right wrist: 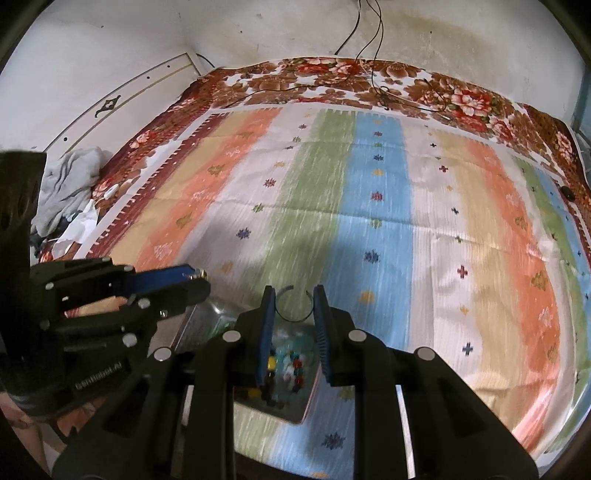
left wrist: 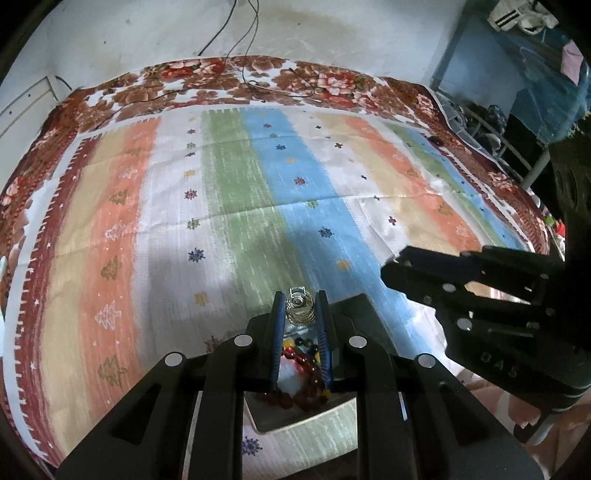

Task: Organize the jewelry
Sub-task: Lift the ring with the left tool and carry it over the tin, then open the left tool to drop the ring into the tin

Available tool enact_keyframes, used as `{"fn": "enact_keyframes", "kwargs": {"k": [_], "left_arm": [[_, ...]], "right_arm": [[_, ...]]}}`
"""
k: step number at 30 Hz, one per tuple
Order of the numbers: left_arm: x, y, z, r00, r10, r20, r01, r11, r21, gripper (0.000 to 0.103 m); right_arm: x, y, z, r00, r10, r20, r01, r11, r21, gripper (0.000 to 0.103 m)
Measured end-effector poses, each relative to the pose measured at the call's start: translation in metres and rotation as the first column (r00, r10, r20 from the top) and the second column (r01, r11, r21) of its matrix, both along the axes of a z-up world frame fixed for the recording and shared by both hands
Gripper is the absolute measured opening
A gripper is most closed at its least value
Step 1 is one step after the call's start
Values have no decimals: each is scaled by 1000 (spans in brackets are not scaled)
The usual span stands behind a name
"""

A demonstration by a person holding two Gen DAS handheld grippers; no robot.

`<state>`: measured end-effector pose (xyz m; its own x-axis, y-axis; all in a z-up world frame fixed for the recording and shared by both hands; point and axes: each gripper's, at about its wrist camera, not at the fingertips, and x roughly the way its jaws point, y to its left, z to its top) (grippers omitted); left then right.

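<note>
Your two tongs hang over a bed covered with a striped cloth (left wrist: 229, 177). The cloth spreads wide to the left, right and far side, so you have lots of open room there. A flowery blanket (left wrist: 325, 81) edges the far side, and a white wall (left wrist: 147, 33) with black wires (left wrist: 247, 44) stands behind it.

A clear box (right wrist: 308, 402) sits just below both tongs, at the near edge. It holds beads (right wrist: 295, 365) of many colours.

Your left tongs (left wrist: 299, 306) are clenched on a small shiny ring-like piece (left wrist: 300, 304). The blue pads (left wrist: 277, 332) press it from both sides. Under it, the left view shows a dark red bead string (left wrist: 306, 384) in the box.

Your right tongs (right wrist: 293, 306) are clenched on a thin dark bangle (right wrist: 291, 304). It is a round hoop with a gap at the far side, and the pads touch it on the left and the right.

Only the right view shows a heap of grey clothes (right wrist: 70, 184) and papers at the far left of the bed. Only the left view shows a blue wall (left wrist: 491, 81) and dark things off the right side of the bed.

Each view sees the other tongs from the side. The left view shows the right tongs (left wrist: 391, 273) near and to the right. Both tongs point down at a slant, side by side, close but not touching.
</note>
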<state>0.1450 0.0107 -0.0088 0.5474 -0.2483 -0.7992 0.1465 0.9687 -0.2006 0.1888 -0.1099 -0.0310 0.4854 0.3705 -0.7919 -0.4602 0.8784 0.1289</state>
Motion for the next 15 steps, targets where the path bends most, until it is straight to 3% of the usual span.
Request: {"fn": "enact_keyframes", "kwargs": {"k": [15], "left_arm": [[-15, -3, -1, 1000, 0, -2, 0, 1000, -5, 16]], "right_arm": [[-11, -2, -2, 998, 40, -49, -36, 995, 88, 22]]}}
